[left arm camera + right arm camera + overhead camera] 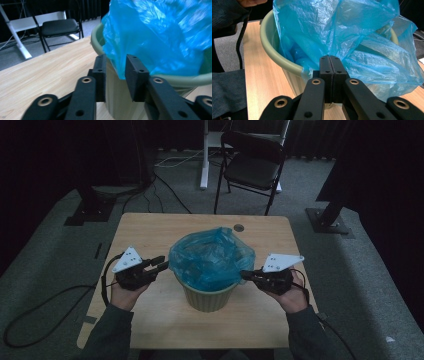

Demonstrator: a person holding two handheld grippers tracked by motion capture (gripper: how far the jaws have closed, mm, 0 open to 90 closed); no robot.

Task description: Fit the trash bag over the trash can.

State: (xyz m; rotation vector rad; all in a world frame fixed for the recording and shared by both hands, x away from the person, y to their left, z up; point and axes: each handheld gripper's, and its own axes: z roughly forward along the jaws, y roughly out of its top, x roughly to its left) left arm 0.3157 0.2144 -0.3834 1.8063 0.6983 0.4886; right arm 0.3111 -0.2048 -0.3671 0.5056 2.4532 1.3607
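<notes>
A pale green bin stands on the wooden table between the two tools, lined with a blue plastic bag that billows above its rim. The left gripper sits just beside the bin's left side; its jaws stand apart, and in the left gripper view a hanging edge of the bag lies in the gap between them, unpressed. The right gripper, at the bin's opposite rim, has its jaws pressed together, pinching a fold of the bag directly ahead of them.
</notes>
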